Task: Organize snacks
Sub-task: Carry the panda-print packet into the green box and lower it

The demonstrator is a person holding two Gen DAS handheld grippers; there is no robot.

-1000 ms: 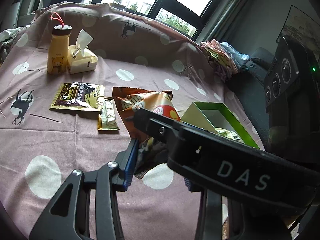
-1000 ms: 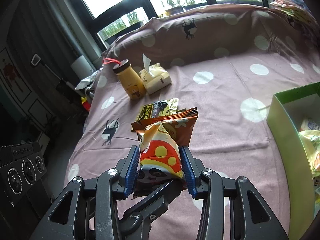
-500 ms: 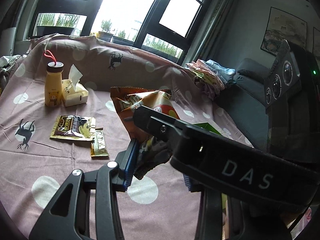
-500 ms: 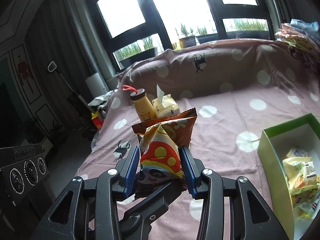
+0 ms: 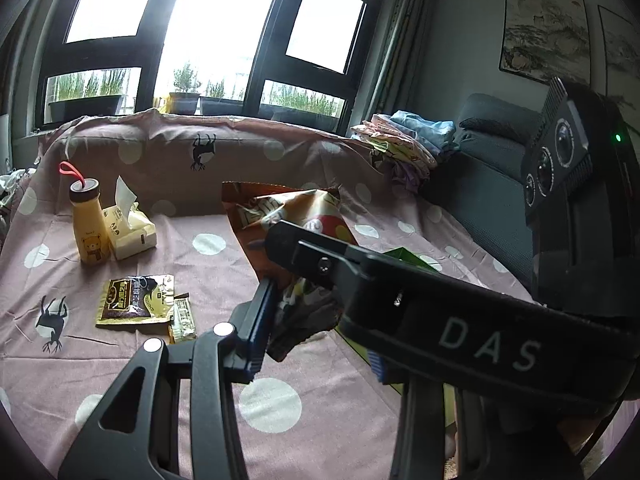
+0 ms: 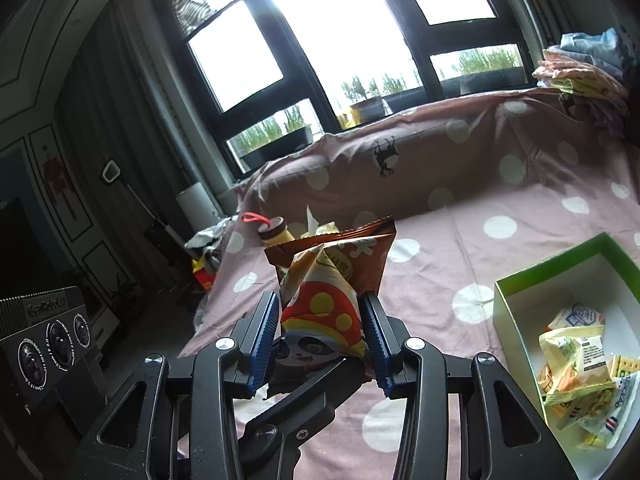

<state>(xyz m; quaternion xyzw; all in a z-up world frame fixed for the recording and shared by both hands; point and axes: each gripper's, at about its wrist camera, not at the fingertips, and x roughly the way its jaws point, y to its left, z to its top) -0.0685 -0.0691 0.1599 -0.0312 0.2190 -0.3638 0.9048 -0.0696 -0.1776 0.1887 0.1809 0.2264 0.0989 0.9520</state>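
A pink cloth with pale dots and deer prints (image 6: 460, 264) covers the surface, and everything stands or lies on it. At its right side sits a green box with a white inside (image 6: 516, 312), holding several small snack packets (image 6: 576, 364).

The right hand-held gripper (image 6: 320, 324) is clenched on a snack bag (image 6: 320, 304), orange and red with yellow spots and a panda face; its blue pads press the bag's lower sides, and the brown top edge stands up well above the fingers. The bag is held off the cloth, left of the green box and apart from it.

In the left wrist view the same bag (image 5: 280, 216) sits between the left hand-held gripper (image 5: 316, 320) fingers too, with the blue left pad against the bag's edge. The right gripper's black body crosses in front and hides the other finger, so I cannot tell whether the left one grips or stands released.

Farther off, a yellow bottle with a bear (image 5: 89, 224) stands touching a tissue pack (image 5: 130, 226). Nearer lies a gold and brown sachet (image 5: 134, 300), with a small gold bar (image 5: 183, 318) just beside it.
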